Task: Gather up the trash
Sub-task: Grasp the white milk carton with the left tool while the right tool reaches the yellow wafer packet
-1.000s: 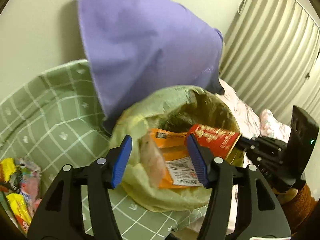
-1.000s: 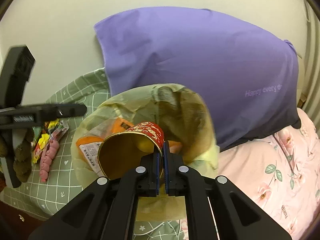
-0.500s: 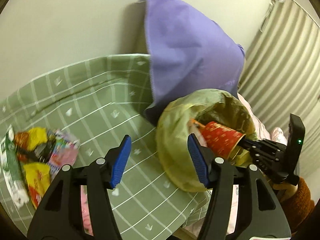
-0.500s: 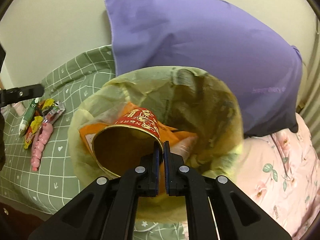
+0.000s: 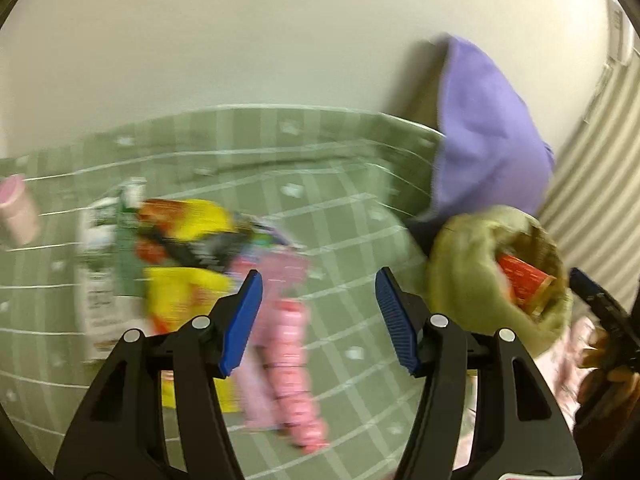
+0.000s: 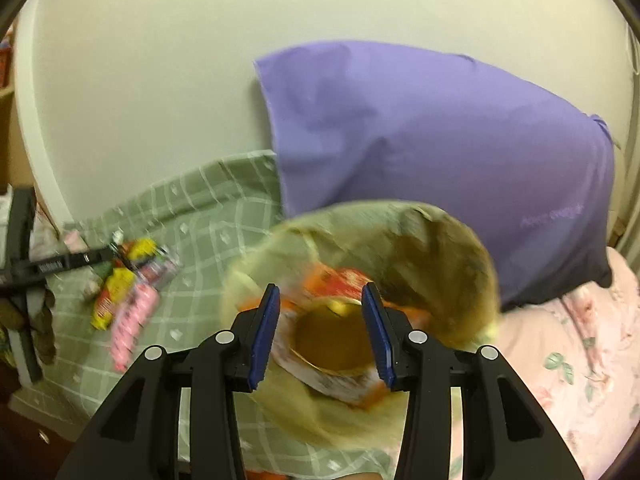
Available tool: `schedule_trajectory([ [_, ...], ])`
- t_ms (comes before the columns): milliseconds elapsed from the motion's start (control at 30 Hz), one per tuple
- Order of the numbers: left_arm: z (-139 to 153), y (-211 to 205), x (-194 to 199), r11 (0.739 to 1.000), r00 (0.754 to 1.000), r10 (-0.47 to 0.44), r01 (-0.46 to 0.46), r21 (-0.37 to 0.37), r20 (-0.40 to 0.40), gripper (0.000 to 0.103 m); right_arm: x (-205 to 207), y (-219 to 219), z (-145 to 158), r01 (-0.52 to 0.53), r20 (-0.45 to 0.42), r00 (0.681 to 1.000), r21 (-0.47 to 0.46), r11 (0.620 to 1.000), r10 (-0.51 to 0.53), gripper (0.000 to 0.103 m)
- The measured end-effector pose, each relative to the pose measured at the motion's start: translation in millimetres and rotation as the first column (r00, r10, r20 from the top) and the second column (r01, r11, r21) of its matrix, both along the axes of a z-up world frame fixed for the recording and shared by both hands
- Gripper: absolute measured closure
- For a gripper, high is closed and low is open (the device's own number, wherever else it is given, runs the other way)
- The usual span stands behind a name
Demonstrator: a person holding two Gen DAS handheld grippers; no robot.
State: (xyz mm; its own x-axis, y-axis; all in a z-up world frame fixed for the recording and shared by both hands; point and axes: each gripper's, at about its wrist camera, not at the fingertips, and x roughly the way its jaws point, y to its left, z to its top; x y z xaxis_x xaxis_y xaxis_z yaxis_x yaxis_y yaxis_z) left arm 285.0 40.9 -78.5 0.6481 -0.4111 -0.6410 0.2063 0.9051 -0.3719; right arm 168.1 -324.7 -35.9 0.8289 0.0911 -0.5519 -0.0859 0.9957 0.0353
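A yellow-green trash bag [image 6: 440,248] stands open on the bed and shows in the left wrist view [image 5: 464,280] too. A red paper cup [image 6: 336,344] lies in its mouth on orange wrappers; it also shows in the left wrist view [image 5: 524,280]. My right gripper [image 6: 322,332] is open and empty, its jaws on either side of the cup. My left gripper [image 5: 318,316] is open and empty above a blurred pile of snack wrappers [image 5: 180,248] and a pink packet [image 5: 292,344]. The pile also shows in the right wrist view [image 6: 124,280].
A green checked blanket [image 5: 320,168] covers the bed. A purple pillow [image 6: 440,152] leans on the wall behind the bag. A pink floral sheet [image 6: 568,360] lies to the right. A pink cup [image 5: 16,212] stands at the far left. Striped curtains [image 5: 592,184] hang at the right.
My right gripper opened and let go of the red cup, which now lies in the bag. My left gripper swung left from the bag to over the wrapper pile.
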Motion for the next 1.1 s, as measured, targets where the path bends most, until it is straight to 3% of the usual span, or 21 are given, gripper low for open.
schedule_trajectory([
  [200, -18, 87, 1, 0.976, 0.975, 0.218, -0.218, 0.021, -0.028, 0.047, 25, 55, -8, -0.149, -0.017, 0.989, 0.054, 0.987, 0.150, 0.050],
  [267, -27, 112, 5, 0.965, 0.963, 0.260, -0.260, 0.016, -0.066, 0.040, 33, 80, -13, -0.204, -0.024, 0.978, 0.058, 0.977, 0.206, 0.050],
  [367, -42, 141, 22, 0.963, 0.954, 0.260, -0.267, -0.029, -0.149, 0.040, 41, 107, -19, -0.256, -0.029, 0.966, 0.052, 0.965, 0.258, 0.050],
  [500, -56, 149, 49, 0.969, 0.953, 0.226, -0.242, -0.059, -0.202, 0.039, 56, 138, -33, -0.300, -0.062, 0.951, 0.033, 0.953, 0.301, 0.050],
  [833, -87, 130, 130, 0.981, 0.935, 0.193, -0.182, 0.063, -0.297, 0.039, 80, 154, -70, -0.252, -0.164, 0.957, -0.065, 0.966, 0.239, 0.050],
  [900, -93, 129, 140, 0.981, 0.924, 0.192, -0.177, 0.077, -0.330, 0.043, 84, 155, -77, -0.245, -0.182, 0.957, -0.078, 0.966, 0.228, 0.050],
  [1100, -55, 144, 103, 0.976, 0.950, 0.207, -0.216, -0.012, -0.233, 0.045, 87, 174, -85, -0.287, -0.193, 0.945, -0.105, 0.952, 0.263, 0.050],
])
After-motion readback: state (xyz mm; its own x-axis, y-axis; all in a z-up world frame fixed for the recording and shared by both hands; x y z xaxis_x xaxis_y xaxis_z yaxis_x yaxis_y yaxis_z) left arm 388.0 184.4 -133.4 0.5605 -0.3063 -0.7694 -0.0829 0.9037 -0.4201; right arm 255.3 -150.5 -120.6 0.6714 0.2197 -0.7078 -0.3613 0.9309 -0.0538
